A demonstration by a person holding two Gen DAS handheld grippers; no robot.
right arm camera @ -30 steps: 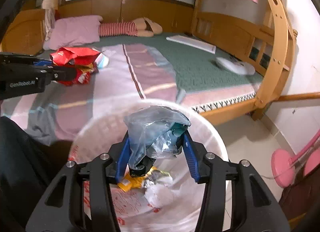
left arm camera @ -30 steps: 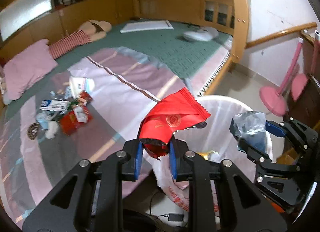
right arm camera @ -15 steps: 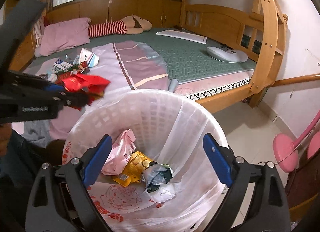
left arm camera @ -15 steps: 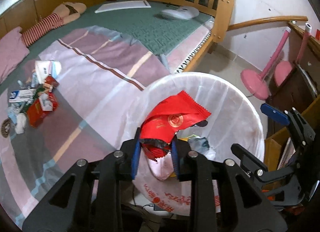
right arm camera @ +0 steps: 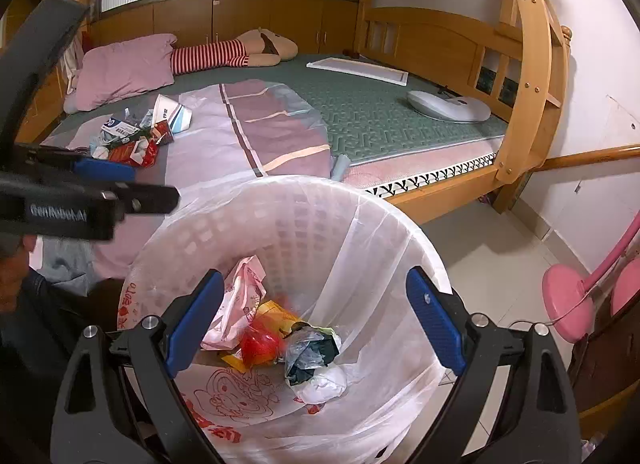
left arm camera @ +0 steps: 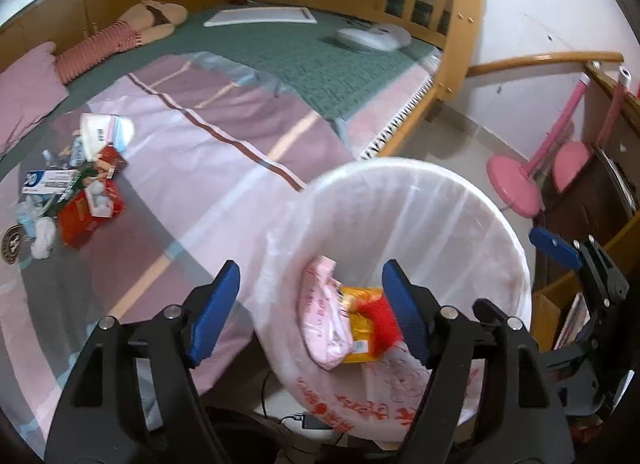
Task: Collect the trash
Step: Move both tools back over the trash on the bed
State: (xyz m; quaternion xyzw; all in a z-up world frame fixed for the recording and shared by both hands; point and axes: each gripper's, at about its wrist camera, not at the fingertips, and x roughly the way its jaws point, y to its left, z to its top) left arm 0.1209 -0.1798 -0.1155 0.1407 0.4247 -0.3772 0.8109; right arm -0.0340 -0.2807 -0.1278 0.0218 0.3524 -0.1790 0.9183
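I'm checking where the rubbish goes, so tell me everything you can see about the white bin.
The bin is a round white plastic basket with a lattice wall, lined with a thin see-through bag printed in red near the front. It stands upright on the tiled floor beside the bed. Inside lie a pink wrapper, a yellow packet, a red wrapper, blurred, and a crumpled clear bag. Neither gripper touches it.

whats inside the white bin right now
The white bin, lined with a bag, holds a pink packet, a yellow wrapper, a red wrapper and crumpled clear plastic. Anything beneath them is covered.
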